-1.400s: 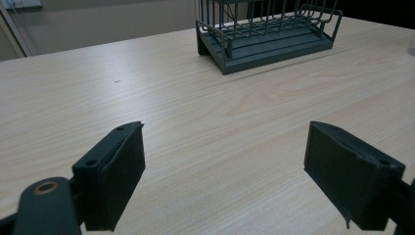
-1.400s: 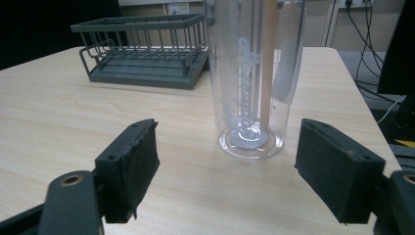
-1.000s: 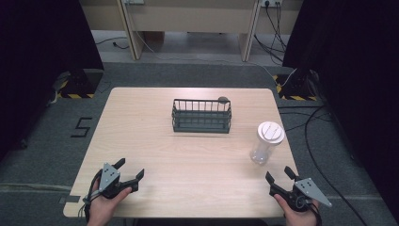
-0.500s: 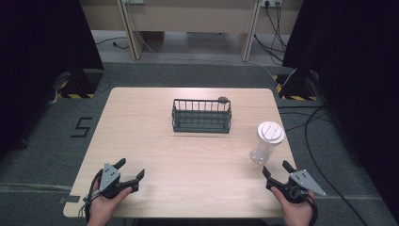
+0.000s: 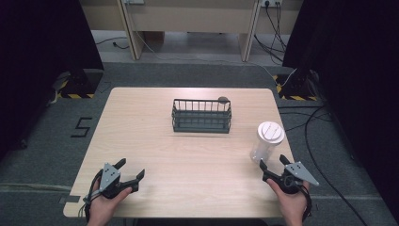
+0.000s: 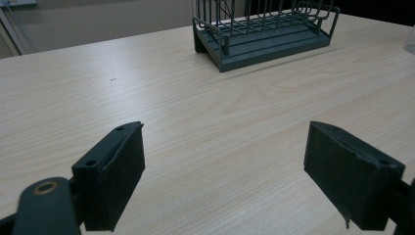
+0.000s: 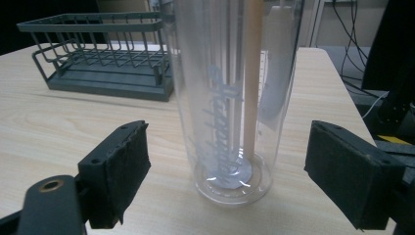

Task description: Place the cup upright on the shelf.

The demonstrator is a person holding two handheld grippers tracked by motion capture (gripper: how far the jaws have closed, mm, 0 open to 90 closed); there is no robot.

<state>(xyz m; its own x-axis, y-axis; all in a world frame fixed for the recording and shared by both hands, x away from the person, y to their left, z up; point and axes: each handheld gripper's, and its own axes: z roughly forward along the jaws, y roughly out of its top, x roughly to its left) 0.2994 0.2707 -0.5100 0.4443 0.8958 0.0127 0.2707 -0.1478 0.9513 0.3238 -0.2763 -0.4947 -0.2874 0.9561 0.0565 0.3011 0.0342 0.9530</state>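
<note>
High view. Light wooden table [image 5: 188, 155]. A dark wire basket [image 5: 201, 116] stands upright near the middle, toward the far edge; a small round dark object [image 5: 223, 99] sits at its far right corner, too small to identify. A clear plastic tumbler [image 5: 266, 142] with a white lid stands upright near the right edge. The right gripper [image 5: 275, 162], held in a hand at the near right corner, points at the tumbler; its jaws are spread, their tips just short of the tumbler's base. The left gripper [image 5: 129, 170] is held in a hand at the near left corner, jaws spread, angled toward the table's middle, with bare wood ahead of it and well apart from basket and tumbler.

Left gripper view. Both black jaws are wide apart with bare tabletop [image 6: 205, 127] between them. The basket [image 6: 264, 29] stands well ahead, up and right of centre. A sliver of the tumbler [image 6: 410, 41] shows at the right edge.

Right gripper view. Jaws spread wide. The tumbler [image 7: 230, 98] stands centred in the gap, just ahead of the pads, neither pad touching it. Pale script lettering runs down its wall; a tan straw stands inside. The basket [image 7: 103, 54] lies beyond, to the left.
</note>
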